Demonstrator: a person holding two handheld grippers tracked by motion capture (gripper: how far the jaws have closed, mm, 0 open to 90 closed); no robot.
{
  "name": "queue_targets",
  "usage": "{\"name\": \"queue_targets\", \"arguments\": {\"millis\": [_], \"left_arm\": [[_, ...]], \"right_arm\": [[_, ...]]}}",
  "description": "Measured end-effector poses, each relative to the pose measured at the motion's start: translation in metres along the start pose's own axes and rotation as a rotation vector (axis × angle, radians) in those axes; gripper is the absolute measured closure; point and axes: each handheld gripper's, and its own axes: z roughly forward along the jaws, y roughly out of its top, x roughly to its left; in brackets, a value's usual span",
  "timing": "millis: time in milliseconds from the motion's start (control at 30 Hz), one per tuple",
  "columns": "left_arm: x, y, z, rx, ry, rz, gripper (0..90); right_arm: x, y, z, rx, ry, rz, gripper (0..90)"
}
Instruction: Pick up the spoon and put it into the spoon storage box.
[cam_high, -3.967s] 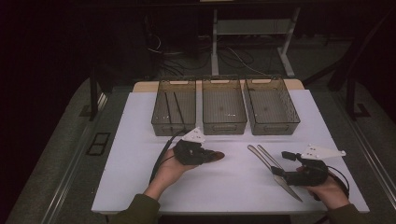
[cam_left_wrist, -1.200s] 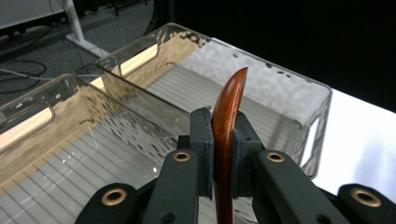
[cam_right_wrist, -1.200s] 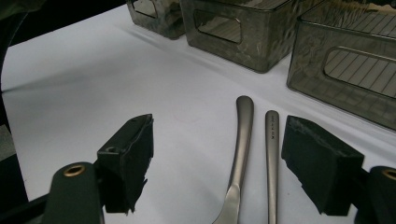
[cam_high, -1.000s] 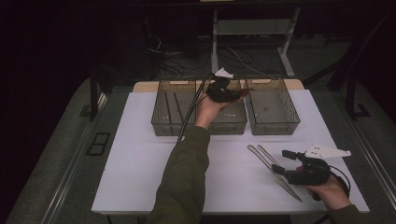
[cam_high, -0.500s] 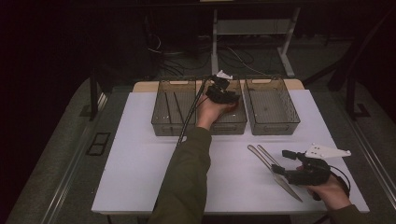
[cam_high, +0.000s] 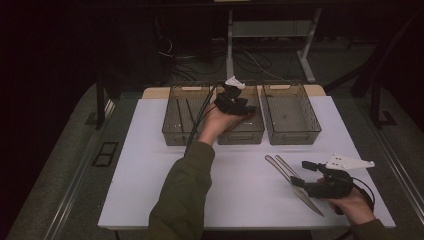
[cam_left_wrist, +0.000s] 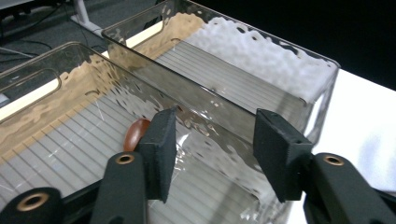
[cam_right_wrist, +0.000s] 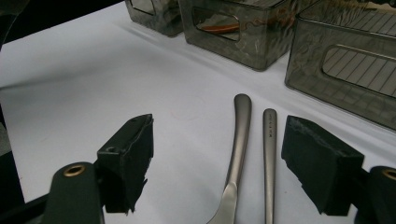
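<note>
Left gripper (cam_left_wrist: 212, 154) over the bins

Its jaws have just been opening, with nothing between them. Beyond them a brown object (cam_left_wrist: 136, 134) lies inside the near bin (cam_left_wrist: 56, 140); a second bin (cam_left_wrist: 261, 70) sits just behind.

My sleeves (cam_high: 182, 195) are olive green, cuffed at the wrists. Each tool is matte black: the left tool (cam_high: 239, 105) and the right tool (cam_high: 300, 172) both carry a pale grey three-cornered plate (cam_high: 348, 162) on top and trail a black cable (cam_high: 200, 117). My jaws end in blocky, rough-edged black pads (cam_left_wrist: 161, 148), with brass-ringed screws (cam_left_wrist: 125, 159) at the joints.
</note>
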Motion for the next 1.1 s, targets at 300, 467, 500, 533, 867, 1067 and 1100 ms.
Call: {"name": "queue_targets", "arguments": {"millis": [300, 467, 500, 533, 867, 1067, 1100], "left_arm": [[-0.016, -0.012, -0.02, -0.011, -0.031, 0.054, 38.2], [-0.027, -0.016, -0.032, -0.029, -0.047, 0.06, 33.5], [-0.029, -0.017, -0.034, -0.025, -0.045, 0.065, 32.2], [-0.031, -0.019, -0.036, -0.027, -0.046, 0.069, 31.0], [-0.045, -0.036, -0.054, -0.016, -0.054, 0.099, 24.8], [-0.051, -0.052, -0.067, -0.008, -0.054, 0.108, 23.5], [-0.051, -0.055, -0.07, -0.009, -0.053, 0.108, 23.3]], "right_arm": [[0.0, 0.0, 0.001, 0.006, -0.005, -0.002, 25.4], [0.001, -0.001, 0.001, 0.008, -0.006, 0.003, 25.4], [0.001, -0.001, 0.001, 0.008, -0.006, 0.002, 25.5], [0.0, -0.001, 0.001, 0.008, -0.007, 0.002, 25.4], [0.0, -0.001, 0.001, 0.009, -0.01, -0.002, 25.4], [0.0, -0.001, 0.001, 0.01, -0.013, 0.0, 25.4], [-0.001, -0.001, 0.001, 0.01, -0.013, 0.0, 25.4]]}}
